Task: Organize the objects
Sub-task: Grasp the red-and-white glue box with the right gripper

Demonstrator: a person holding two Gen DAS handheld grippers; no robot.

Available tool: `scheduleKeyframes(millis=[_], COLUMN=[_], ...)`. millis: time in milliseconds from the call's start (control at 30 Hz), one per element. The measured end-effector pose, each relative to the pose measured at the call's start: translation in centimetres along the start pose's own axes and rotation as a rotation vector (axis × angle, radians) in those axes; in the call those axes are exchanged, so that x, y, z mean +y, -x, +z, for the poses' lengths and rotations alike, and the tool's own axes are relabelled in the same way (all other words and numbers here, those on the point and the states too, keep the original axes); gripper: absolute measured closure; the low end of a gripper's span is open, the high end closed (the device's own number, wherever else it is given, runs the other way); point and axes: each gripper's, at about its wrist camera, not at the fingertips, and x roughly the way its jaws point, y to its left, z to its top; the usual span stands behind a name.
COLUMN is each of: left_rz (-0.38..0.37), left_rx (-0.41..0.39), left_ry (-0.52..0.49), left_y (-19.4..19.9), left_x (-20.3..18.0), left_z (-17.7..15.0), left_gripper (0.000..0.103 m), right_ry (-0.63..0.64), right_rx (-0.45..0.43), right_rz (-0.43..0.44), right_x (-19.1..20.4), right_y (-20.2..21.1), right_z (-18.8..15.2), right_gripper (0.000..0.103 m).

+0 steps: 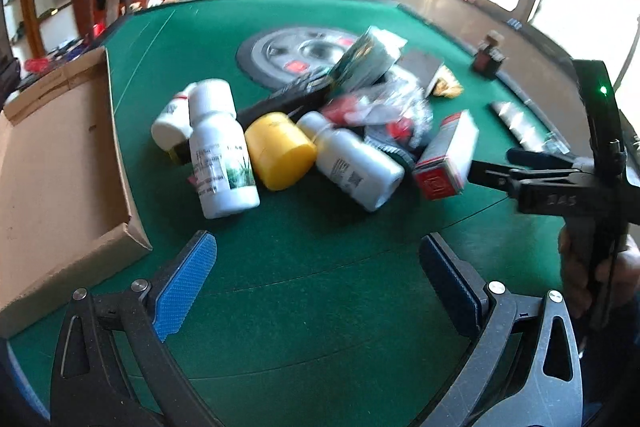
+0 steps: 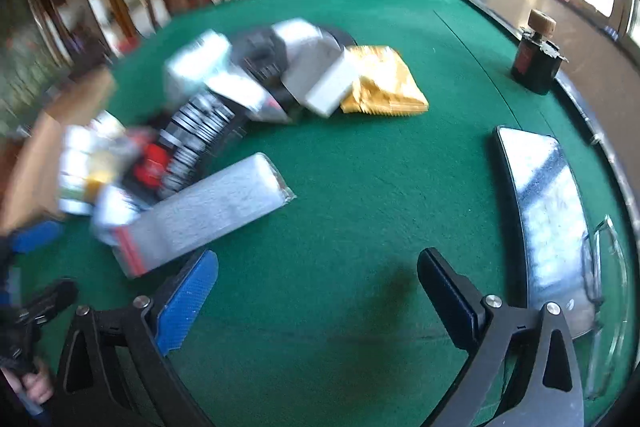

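Left gripper point(image 1: 318, 269) fingers spread, empty, over bare green felt counter point(image 1: 304, 307). Right gripper point(image 2: 318, 285) fingers spread too, empty. Beyond: blurred pile, white plastic bottles point(image 1: 222, 151), yellow round jar point(image 1: 280, 149). Cardboard tray point(image 1: 52, 179) cut off left.

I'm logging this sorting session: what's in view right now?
Table: 1, green felt, under everything.
Cardboard box: 1, brown, table's left side.
Bottles: 3, white, lying in the pile.
Jar: 1, yellow, between bottles.
Carton: 1, red and white, pile's right end.
Packet: 1, yellow, behind the pile.
Phone: 1, dark, right side.
Dark bottle: 1, corked, far right edge.
Left gripper: open, empty.
Right gripper: open, empty.
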Motion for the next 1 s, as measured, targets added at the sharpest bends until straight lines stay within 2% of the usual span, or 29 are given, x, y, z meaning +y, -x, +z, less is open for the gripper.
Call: scheduleKeyframes(millis=[67, 133, 267, 300, 333, 367, 400, 433, 467, 567, 667, 700, 767, 800, 833, 900, 933, 1000], left_rz=[-0.044, -0.055, -0.056, -0.054, -0.052, -0.05, -0.049, -0.047, -0.047, -0.054, -0.063, -0.064, -0.067, -0.072, -0.073, -0.075, -0.077, -0.083], left_rx=[-0.033, -0.043, -0.064, -0.069, -0.074, -0.074, -0.077, -0.081, -0.088, -0.099, -0.112, -0.114, -0.121, -0.123, -0.124, -0.125, -0.124, -0.125], left_ry=[0.015, 0.025, 0.036, 0.039, 0.042, 0.043, 0.043, 0.042, 0.039, 0.038, 0.045, 0.049, 0.056, 0.058, 0.059, 0.064, 0.065, 0.072], left_y=[0.5, 0.9, 1.0, 1.3, 1.4, 1.4, 1.5, 1.5, 1.6, 1.8, 2.0, 2.0, 2.1, 2.2, 2.2, 2.3, 2.3, 2.3], left_x=[0.4, 0.8, 0.9, 1.1, 1.2, 1.3, 1.3, 1.3, 1.3, 1.2, 1.3, 1.4, 1.6, 1.6, 1.7, 1.8, 1.8, 1.9], left_z=[0.1, 0.2, 0.6, 0.2, 0.2, 0.1, 0.0, 0.0, -0.1, -0.1, -0.2, -0.2, -0.3, -0.3, -0.3, -0.3, -0.3, -0.3], left_gripper=[0.001, 0.001, 0.001, 0.001, 0.001, 0.001, 0.001, 0.001, 0.001, 0.001, 0.001, 0.001, 0.001, 0.001, 0.001, 0.001, 0.001, 0.001], right_ry=[-0.017, -0.052, -0.191, -0.265, -0.297, -0.325, -0.351, -0.367, -0.378, -0.4, -0.377, -0.314, -0.239, -0.166, -0.099, 0.028, 0.067, 0.134], right_rx=[-0.055, -0.092, -0.019, 0.018, 0.04, 0.069, 0.102, 0.128, 0.145, 0.126, 0.138, 0.139, 0.142, 0.142, 0.14, 0.128, 0.125, 0.096], right_rz=[0.056, 0.108, 0.282, 0.335, 0.351, 0.352, 0.357, 0.37, 0.359, 0.328, 0.247, 0.179, 0.097, 0.045, 0.026, -0.002, -0.018, -0.076], right_x=[-0.3, -0.7, -1.3, -1.4, -1.6, -1.9, -1.9, -1.7, -1.5, -0.8, 0.5, 1.9, 3.6, 4.8, 5.7, 6.8, 6.8, 5.8], right_y=[1.9, 3.0, 2.2, 1.6, 1.3, 0.4, -0.4, -1.0, -1.5, -1.4, -2.5, -2.9, -3.3, -3.6, -4.0, -4.5, -4.6, -4.5], right_z=[-0.1, 0.1, 0.5, 0.2, 0.2, 0.3, 0.3, 0.3, 0.3, 0.6, 1.3, 1.8, 2.3, 2.6, 2.7, 2.8, 2.8, 3.0], right_gripper=[0.003, 0.003, 0.003, 0.007, 0.024, 0.032, 0.036, 0.036, 0.036, 0.037, 0.037, 0.037, 0.039, 0.05, 0.068, 0.071, 0.077, 0.077])
